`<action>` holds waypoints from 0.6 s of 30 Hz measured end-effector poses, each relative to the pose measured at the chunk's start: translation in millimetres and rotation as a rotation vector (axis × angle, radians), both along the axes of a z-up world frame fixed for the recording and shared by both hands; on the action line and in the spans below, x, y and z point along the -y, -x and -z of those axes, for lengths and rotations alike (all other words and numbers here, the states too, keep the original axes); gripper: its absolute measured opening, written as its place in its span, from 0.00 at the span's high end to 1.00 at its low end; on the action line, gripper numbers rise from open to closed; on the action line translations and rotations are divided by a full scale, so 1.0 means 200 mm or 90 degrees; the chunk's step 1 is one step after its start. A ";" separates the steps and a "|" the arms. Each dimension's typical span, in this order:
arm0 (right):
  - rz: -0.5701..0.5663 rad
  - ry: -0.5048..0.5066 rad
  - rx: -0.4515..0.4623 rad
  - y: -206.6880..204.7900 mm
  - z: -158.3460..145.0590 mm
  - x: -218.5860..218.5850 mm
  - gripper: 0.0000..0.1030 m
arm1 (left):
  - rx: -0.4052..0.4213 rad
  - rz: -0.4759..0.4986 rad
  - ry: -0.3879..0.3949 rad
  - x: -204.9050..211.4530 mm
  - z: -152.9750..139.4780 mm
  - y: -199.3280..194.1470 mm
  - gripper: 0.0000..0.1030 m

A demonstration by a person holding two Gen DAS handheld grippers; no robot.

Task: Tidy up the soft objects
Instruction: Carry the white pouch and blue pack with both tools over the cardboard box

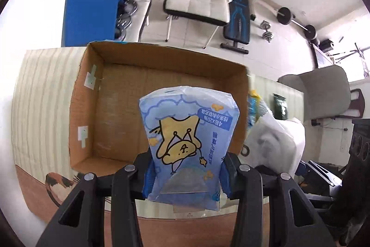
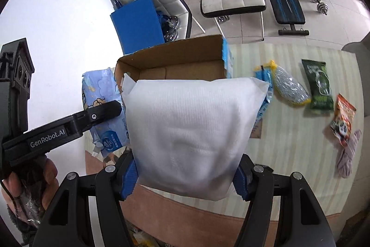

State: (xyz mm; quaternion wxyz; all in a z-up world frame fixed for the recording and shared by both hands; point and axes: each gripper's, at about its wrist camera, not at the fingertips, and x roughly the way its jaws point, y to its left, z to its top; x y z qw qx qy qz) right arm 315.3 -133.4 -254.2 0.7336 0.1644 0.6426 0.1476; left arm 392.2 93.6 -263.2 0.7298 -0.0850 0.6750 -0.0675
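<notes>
Left tongs (image 1: pixel 186 174) pinched a blue tissue pack (image 1: pixel 187 138) above the cardboard box (image 1: pixel 92 75). Right tongs (image 2: pixel 185 177) pinched a white soft pack (image 2: pixel 192 126) near the box.

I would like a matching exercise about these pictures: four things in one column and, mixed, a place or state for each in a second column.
Things:
1. blue tissue pack
2. white soft pack
3. cardboard box
4. green packet

Places or states:
A. lies on the striped table cover, right of the box
B. clamped in the right gripper
C. stands open on the table with nothing inside that shows
D. clamped in the left gripper

Pairs: 1-D, 2-B, 3-C, 4-A
</notes>
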 end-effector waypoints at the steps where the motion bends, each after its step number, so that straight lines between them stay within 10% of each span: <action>1: -0.003 0.008 -0.009 -0.06 0.04 -0.07 0.33 | -0.013 0.000 0.005 -0.04 0.04 -0.06 0.59; 18: -0.007 0.141 -0.125 -0.72 0.75 -0.52 0.33 | -0.169 0.063 0.028 -0.12 0.76 -0.53 0.57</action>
